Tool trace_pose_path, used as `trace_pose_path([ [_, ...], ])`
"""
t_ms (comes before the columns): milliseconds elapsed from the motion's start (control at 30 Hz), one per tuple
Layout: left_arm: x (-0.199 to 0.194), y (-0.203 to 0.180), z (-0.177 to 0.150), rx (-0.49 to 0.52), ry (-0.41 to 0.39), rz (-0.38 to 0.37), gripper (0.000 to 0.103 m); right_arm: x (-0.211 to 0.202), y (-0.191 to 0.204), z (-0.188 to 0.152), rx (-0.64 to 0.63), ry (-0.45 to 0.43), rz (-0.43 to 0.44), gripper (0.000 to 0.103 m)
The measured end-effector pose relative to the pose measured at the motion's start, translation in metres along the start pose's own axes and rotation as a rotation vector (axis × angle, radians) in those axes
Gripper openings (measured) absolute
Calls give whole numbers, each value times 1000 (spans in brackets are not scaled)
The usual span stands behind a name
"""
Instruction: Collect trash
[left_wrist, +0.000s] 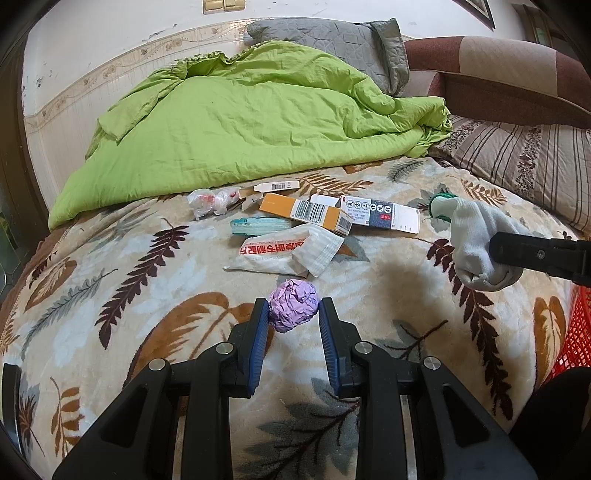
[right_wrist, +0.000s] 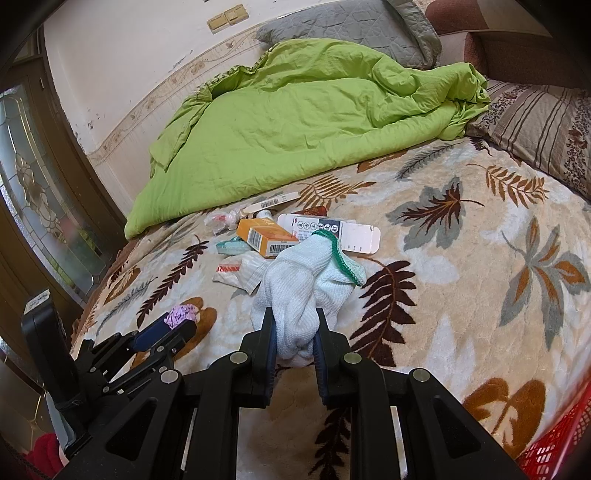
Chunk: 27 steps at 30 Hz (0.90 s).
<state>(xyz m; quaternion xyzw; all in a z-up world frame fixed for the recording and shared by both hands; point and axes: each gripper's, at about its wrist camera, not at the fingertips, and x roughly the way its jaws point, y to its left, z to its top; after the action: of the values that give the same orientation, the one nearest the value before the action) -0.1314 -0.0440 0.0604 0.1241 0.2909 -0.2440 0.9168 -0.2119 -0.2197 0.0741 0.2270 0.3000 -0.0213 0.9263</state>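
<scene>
Left gripper (left_wrist: 293, 314): fingers apart, flanking a purple paper ball (left_wrist: 293, 311) that lies on the leaf-print blanket (left_wrist: 110, 280). Centre: sachets (left_wrist: 284, 253) and cartons (left_wrist: 306, 214) scattered on the blanket before a green quilt (left_wrist: 240, 122). Right gripper (right_wrist: 294, 334): fingers clamped on a white glove (right_wrist: 303, 291), held above the blanket. Far right: red basket (right_wrist: 554, 443).

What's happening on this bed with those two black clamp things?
A person is clearing litter off the bed with two handheld grippers. The left gripper sits open around a crumpled purple paper ball. The right gripper is shut on a white glove. Boxes and wrappers lie further back; a red basket shows at the edge.
</scene>
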Motion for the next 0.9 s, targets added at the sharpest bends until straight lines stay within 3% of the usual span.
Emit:
trace_pose_path([
  [233,-1,-11,-3,17,15,-21,26,-30,-12,-2,45,-27,13,19],
  [433,-22,-43,10,70,1,-117,27,-109,-39,-10,54,-94,-40,19],
  [700,-61,-146,41,191,3,-418,27,-221,-129,-49,209,-200,-299,19],
  [800,-74,-194,49,229,29,-555,27,-243,-158,-66,259,-196,-376,20],
  [900,-83,-247,48,268,75,-678,27,-251,-177,-81,311,-181,-395,21],
])
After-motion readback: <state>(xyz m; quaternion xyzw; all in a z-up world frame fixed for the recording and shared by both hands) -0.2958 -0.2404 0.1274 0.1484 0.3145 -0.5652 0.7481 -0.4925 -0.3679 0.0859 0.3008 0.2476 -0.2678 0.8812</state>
